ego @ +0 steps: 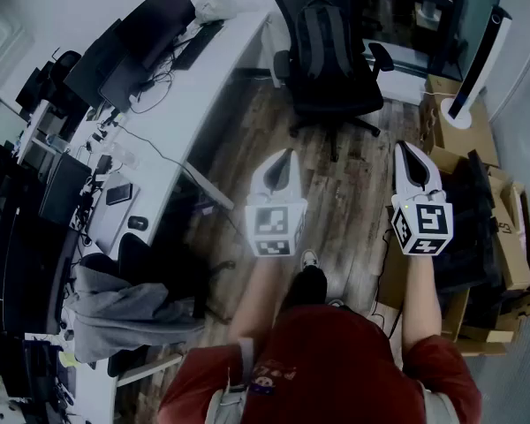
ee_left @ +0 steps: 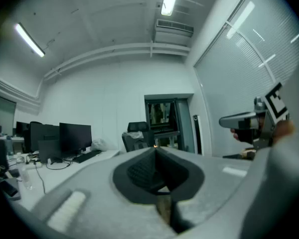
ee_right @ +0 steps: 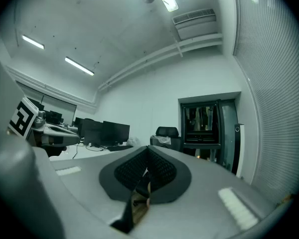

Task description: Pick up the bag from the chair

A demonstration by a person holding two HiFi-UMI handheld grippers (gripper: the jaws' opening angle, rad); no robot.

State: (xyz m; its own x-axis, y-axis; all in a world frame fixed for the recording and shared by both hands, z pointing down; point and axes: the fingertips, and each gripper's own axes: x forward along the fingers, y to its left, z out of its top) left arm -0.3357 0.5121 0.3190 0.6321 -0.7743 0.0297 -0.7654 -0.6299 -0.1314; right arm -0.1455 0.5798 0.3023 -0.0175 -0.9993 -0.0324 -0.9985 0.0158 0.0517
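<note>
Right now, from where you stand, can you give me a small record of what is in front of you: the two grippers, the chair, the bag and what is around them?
left gripper: shut, empty, held level toward the chair
right gripper: shut, empty, held level
chair: black office chair ahead, beyond both grippers
bag: dark with grey straps, on the chair, untouched
desk: white, at left, with monitors
boxes: cardboard, at right
</note>
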